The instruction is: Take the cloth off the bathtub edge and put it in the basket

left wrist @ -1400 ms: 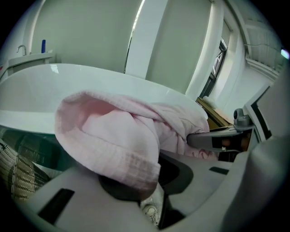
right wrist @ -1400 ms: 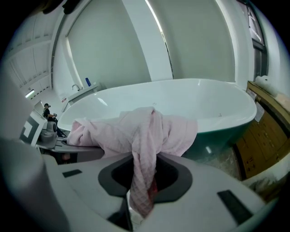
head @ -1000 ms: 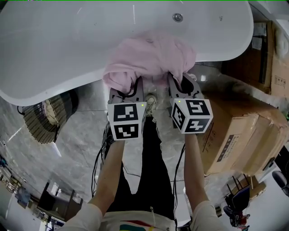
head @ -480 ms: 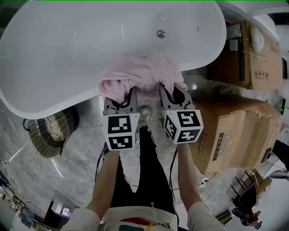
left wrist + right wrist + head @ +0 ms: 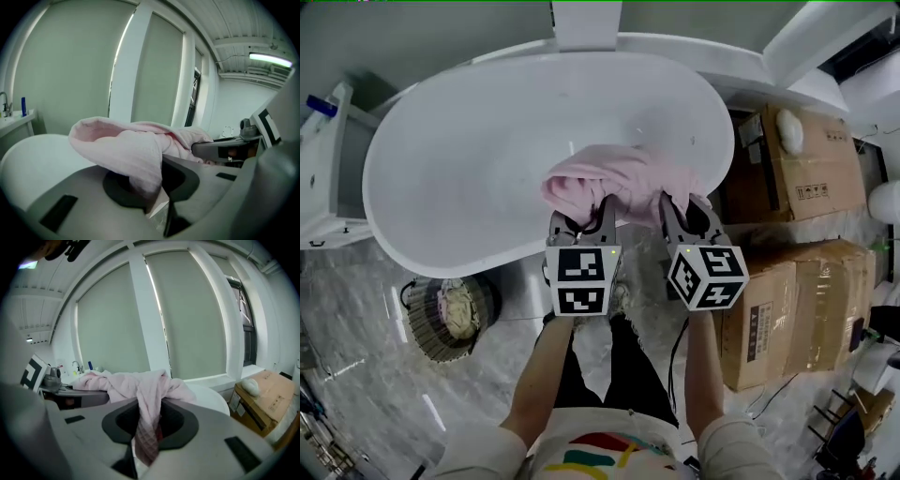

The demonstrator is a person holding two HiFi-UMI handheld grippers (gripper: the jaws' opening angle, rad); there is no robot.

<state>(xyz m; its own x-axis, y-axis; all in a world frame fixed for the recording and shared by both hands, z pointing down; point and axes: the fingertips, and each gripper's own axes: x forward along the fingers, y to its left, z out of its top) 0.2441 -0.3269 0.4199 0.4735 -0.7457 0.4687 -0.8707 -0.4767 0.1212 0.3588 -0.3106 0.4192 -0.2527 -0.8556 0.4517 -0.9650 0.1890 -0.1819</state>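
Observation:
A pale pink cloth (image 5: 614, 178) hangs bunched in the air over the near edge of the white bathtub (image 5: 487, 159), clear of the rim. My left gripper (image 5: 581, 214) is shut on its left part; in the left gripper view the cloth (image 5: 126, 150) drapes down between the jaws. My right gripper (image 5: 684, 211) is shut on its right part, and in the right gripper view a strip of the cloth (image 5: 147, 423) hangs through the jaws. A round wire basket (image 5: 448, 315) stands on the floor to the left, below the tub, with pale fabric inside.
Cardboard boxes (image 5: 797, 300) are stacked to the right of the tub. A white counter with a blue bottle (image 5: 319, 105) stands at the far left. The person's legs and a cable run down the marble floor (image 5: 366, 394) under the grippers.
Both grippers have risen with the pink cloth, lifting it off the tub edge. The view now takes in the whole tub and the basket from higher up.

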